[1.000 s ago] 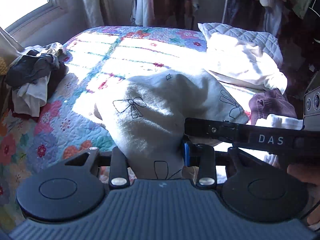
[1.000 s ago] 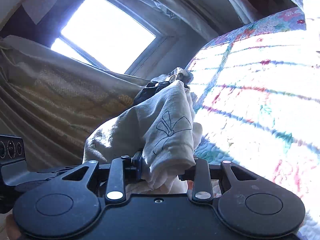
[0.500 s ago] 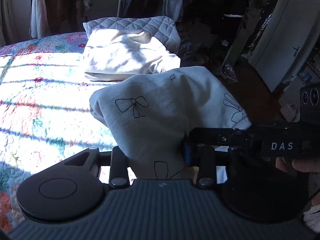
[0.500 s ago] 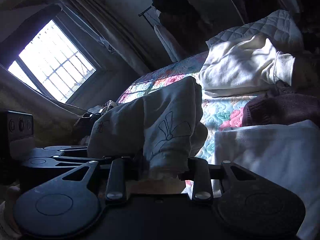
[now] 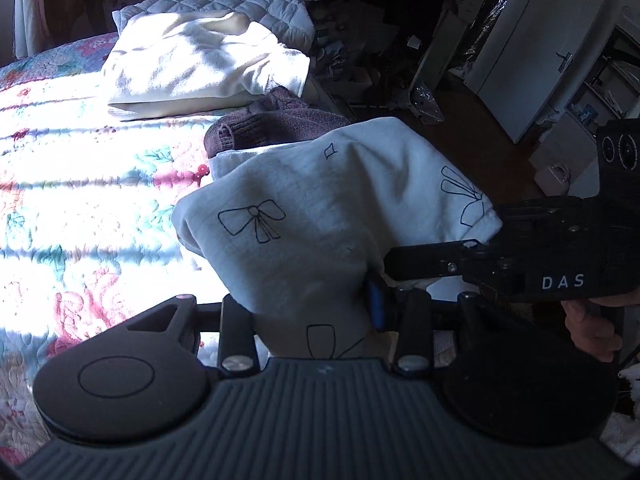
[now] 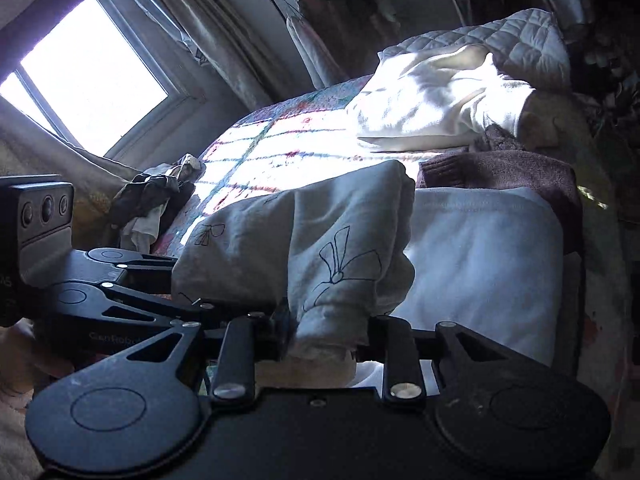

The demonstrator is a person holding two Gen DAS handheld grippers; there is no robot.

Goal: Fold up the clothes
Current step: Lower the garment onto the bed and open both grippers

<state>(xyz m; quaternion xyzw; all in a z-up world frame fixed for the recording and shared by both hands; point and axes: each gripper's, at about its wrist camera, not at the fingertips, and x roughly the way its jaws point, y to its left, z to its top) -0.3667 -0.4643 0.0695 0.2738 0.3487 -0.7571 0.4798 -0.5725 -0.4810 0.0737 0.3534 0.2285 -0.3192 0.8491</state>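
Both sets of jaws are clamped on the same garment: the left gripper (image 5: 320, 312) pinches the near end of a white bow-print garment (image 5: 320, 216), and the right gripper (image 6: 320, 332) has another bunched edge of it, so the cloth hangs folded between the two of them, held up off the bed (image 5: 80, 208). In the left view the right gripper sits over at about 3 o'clock, just beside the fabric. Straight ahead at 12 o'clock in the right view there's a folded white piece (image 6: 480, 264) with a maroon knit (image 6: 500, 168) touching its far edge, and my guess is that little stack is where this one is headed. Further back around 12 to 1 o'clock a cream top (image 6: 432, 108) lies against a quilted pillow (image 6: 500, 44), and a heap of unfolded clothes (image 6: 156, 200) sits at 10 o'clock near the window. Handling-wise it looks like a light, soft cotton knit, totally floppy, nothing fragile, but it'll sag and slide out of its fold if either grip goes slack. I'd keep hold at the folded edges, both layers pinched together, and lower it flat rather than drop it.
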